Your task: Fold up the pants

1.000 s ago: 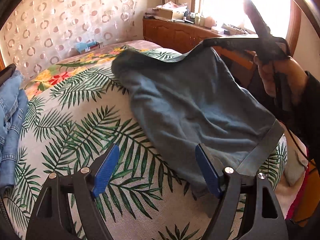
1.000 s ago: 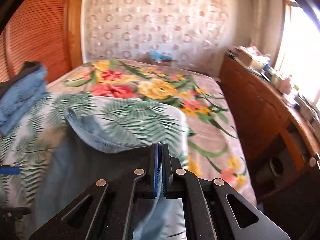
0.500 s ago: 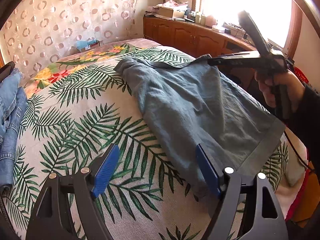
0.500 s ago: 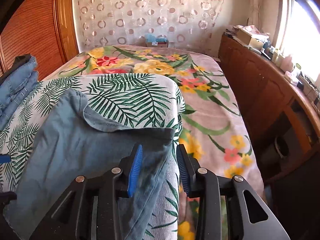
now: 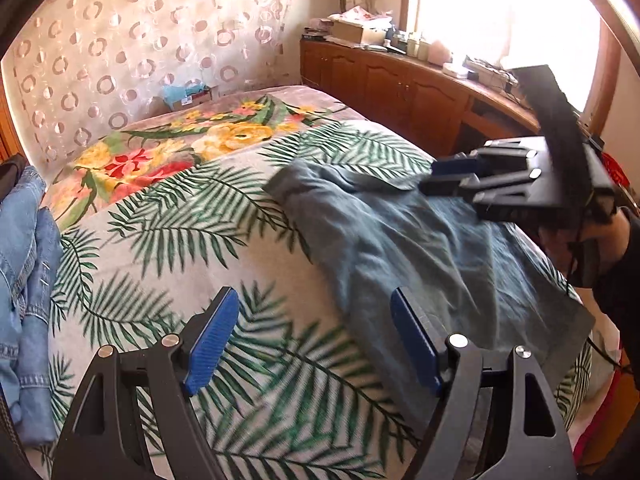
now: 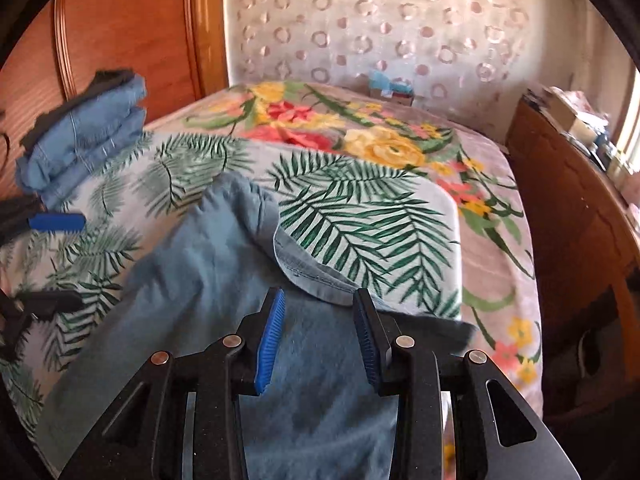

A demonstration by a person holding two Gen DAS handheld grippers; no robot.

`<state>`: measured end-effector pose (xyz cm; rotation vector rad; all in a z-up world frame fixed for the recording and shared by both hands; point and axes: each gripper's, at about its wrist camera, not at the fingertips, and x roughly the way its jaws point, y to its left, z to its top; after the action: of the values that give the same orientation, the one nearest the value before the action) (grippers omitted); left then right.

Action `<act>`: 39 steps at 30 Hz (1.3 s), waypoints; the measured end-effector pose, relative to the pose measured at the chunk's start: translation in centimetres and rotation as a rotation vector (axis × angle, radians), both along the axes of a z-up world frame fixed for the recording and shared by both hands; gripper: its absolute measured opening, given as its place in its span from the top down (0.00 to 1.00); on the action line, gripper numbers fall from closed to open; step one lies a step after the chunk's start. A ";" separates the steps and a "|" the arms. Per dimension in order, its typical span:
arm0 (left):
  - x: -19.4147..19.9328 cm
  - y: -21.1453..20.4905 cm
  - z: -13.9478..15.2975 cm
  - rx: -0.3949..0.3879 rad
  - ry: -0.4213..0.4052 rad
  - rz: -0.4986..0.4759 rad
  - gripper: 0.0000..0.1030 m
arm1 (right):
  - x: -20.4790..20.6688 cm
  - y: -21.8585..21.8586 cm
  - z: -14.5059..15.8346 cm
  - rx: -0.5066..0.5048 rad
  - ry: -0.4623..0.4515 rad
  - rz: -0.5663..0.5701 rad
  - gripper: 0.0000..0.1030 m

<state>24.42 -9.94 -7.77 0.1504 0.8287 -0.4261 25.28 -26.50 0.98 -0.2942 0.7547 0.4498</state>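
Grey-blue pants (image 5: 432, 248) lie spread on the palm-leaf bedspread (image 5: 180, 248), also in the right wrist view (image 6: 208, 292). My left gripper (image 5: 316, 344) is open and empty, low over the bed at the pants' near-left edge; its right pad (image 5: 416, 344) is over the cloth. My right gripper (image 6: 320, 332) is open and empty, just above the pants; a turned-over hem (image 6: 312, 276) lies just ahead of it. It shows in the left wrist view (image 5: 452, 178) over the far right part of the pants.
Folded blue jeans (image 6: 80, 140) are stacked at the bed's left side, also in the left wrist view (image 5: 24, 280). A wooden cabinet (image 5: 400, 84) with clutter runs along the right under a bright window. A floral blanket (image 6: 360, 132) covers the far bed.
My right gripper opened and let go of the pants, which dropped flat onto the bed. It then moved back over the cloth. My left gripper stayed open, shifting slightly.
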 end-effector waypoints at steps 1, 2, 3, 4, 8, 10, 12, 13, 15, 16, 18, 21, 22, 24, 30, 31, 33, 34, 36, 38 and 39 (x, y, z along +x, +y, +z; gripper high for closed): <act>0.3 0.3 0.1 -0.003 -0.002 0.002 0.23 | 0.6 0.2 -0.4 -0.026 0.012 0.009 0.64; 0.4 0.4 0.2 -0.005 -0.002 0.002 0.23 | 1.2 0.3 -0.8 -0.055 0.023 0.016 0.64; 0.6 0.6 0.3 -0.006 -0.002 0.002 0.23 | 2.0 0.6 -0.9 -0.083 0.032 0.021 0.64; 0.8 0.6 0.3 -0.006 -0.001 0.001 0.23 | 2.8 0.7 -1.2 -0.101 0.042 0.029 0.64; 1.8 0.6 0.2 -0.005 0.006 -0.008 0.23 | 5.7 -0.6 -0.5 -0.111 0.016 -0.031 0.64; 2.4 0.4 0.0 0.001 0.010 -0.016 0.23 | 7.3 -2.0 -0.1 -0.096 0.000 -0.121 0.64; 3.3 0.0 -0.3 0.009 0.020 -0.020 0.23 | 8.2 -3.9 0.3 -0.047 -0.011 -0.187 0.64; 3.8 -0.2 -0.5 0.009 0.026 -0.021 0.23 | 8.2 -4.9 0.5 -0.013 -0.009 -0.192 0.64; 4.7 -0.5 -0.7 0.011 0.035 -0.023 0.23 | 7.6 -6.5 0.9 0.042 -0.002 -0.191 0.64; 5.2 -0.7 -0.8 0.011 0.038 -0.024 0.23 | 7.2 -7.3 1.0 0.061 0.006 -0.188 0.64; 6.1 -0.9 -1.0 0.004 0.042 -0.024 0.23 | 5.7 -7.9 0.8 0.081 0.012 -0.187 0.64; 7.4 -1.4 -1.2 -0.019 0.056 -0.030 0.25 | 3.6 -9.5 0.5 0.100 0.036 -0.186 0.64; 8.0 -1.5 -1.4 -0.032 0.064 -0.032 0.26 | 2.9 -10.0 0.3 0.101 0.040 -0.191 0.64; 8.6 -1.8 -1.7 -0.045 0.081 -0.030 0.30 | 1.9 -11.7 0.5 0.107 0.068 -0.202 0.63; 10.7 -2.4 -3.0 -0.086 0.146 -0.018 0.40 | 2.7 -12.0 -0.4 0.127 0.139 -0.182 0.63; 10.9 -2.5 -3.2 -0.085 0.149 -0.014 0.40 | 3.0 -11.8 -0.4 0.129 0.145 -0.178 0.63; 11.2 -2.6 -3.4 -0.078 0.154 -0.002 0.41 | 3.5 -11.8 -0.4 0.122 0.138 -0.191 0.63; 11.3 -2.6 -3.5 -0.079 0.158 -0.001 0.41 | 4.0 -11.4 -0.3 0.121 0.136 -0.193 0.63; 11.3 -2.5 -3.6 -0.089 0.159 0.001 0.42 | 3.9 -10.5 0.0 0.119 0.133 -0.203 0.63; 11.2 -2.5 -3.6 -0.090 0.154 -0.001 0.48 | 3.3 -10.2 0.1 0.114 0.120 -0.203 0.63; 11.2 -2.6 -3.6 -0.091 0.152 -0.003 0.51 | 2.8 -9.7 0.0 0.106 0.110 -0.201 0.67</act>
<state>35.61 -12.50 -11.36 0.0354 0.9571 -0.4812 28.03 -36.18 0.98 -0.0935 0.8559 0.3166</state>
